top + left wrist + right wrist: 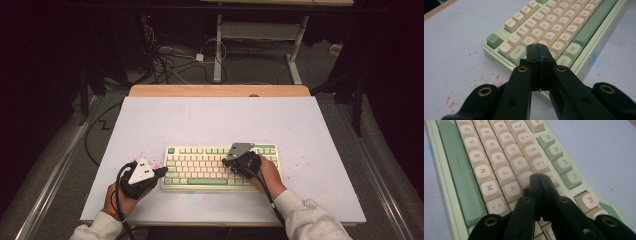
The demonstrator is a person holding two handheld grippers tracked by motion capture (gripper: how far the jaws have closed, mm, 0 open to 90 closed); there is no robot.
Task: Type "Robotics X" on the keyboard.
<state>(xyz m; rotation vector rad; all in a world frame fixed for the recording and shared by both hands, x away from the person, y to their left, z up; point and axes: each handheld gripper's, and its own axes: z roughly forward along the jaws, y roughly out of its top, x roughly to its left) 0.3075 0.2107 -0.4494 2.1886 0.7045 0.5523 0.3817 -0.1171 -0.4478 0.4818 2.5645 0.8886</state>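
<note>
Sleeved forearms enter at the near edge of the tabletop (150, 120), each hand holding a gripper. Left gripper (161, 171): jaws fully closed, pads pressed together, nothing between them; its tip sits at the keyboard's (220, 168) left end, and in the left gripper view (538, 51) the tip lies over the keys just beyond Tab, at the near-left corner of the keyboard. Whether it touches a key cannot be told. Right gripper (231, 161): jaws likewise fully closed and empty; it hangs over the right half of the keyboard, and in the right gripper view (538, 180) the tip lies over the keys between J, K and the number row. Contact with a key cannot be confirmed.

Keyboard: pale green case, cream keys with green accent keys, lying flat on the tabletop, nearer its front edge, roughly centred. Red specks (155, 161) mark the surface just left of the keyboard; fainter specks (300, 161) lie to its right. Beyond the keyboard, a wooden strip (220, 90) runs along the far edge.
</note>
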